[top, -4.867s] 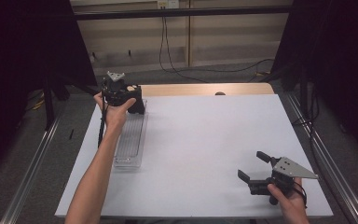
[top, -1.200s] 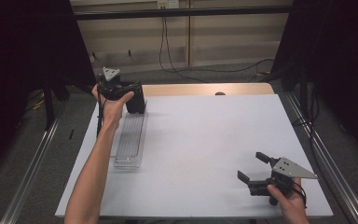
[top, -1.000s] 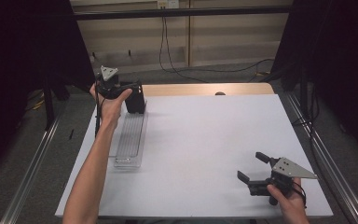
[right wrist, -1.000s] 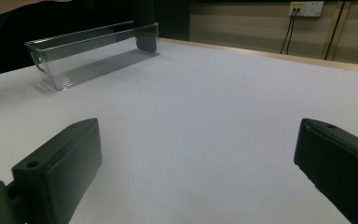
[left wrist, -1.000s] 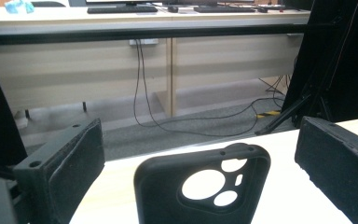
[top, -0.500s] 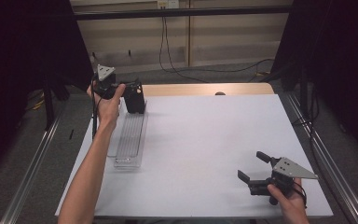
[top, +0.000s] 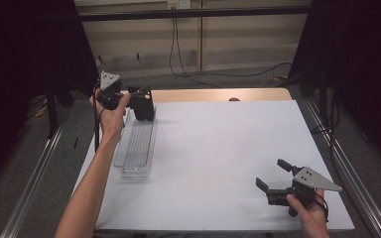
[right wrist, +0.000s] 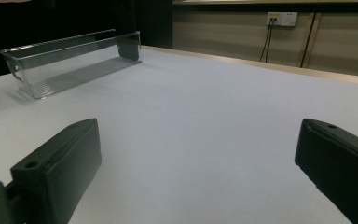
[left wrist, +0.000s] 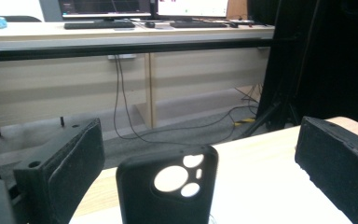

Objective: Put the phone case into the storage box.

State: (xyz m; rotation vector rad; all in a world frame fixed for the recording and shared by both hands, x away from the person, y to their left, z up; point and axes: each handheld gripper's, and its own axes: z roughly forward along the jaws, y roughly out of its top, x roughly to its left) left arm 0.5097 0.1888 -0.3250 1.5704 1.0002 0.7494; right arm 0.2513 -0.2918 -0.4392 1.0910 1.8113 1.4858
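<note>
A black phone case [top: 144,104] stands upright at the far end of a long clear tray [top: 138,148] on the left of the white table. My left gripper [top: 130,93] is held just left of the case, open and aimed at it. In the left gripper view the case [left wrist: 168,191], with its round camera cutouts, stands between and just beyond the two jaws of the left gripper [left wrist: 196,140], which do not touch it. My right gripper [top: 272,174] rests near the table's front right corner, open and empty. The right gripper view looks across the table between the jaws of the right gripper [right wrist: 196,163] to the tray [right wrist: 70,63].
The white table top [top: 218,148] ends at a wooden strip [top: 213,95] along its far edge. Metal rails [top: 349,173] run along both sides. Behind it are cables on the floor [top: 198,74] and a desk with monitors [left wrist: 121,14].
My left gripper has drawn back to the left, off the phone case, which stays standing in the tray. The right gripper has not moved.
</note>
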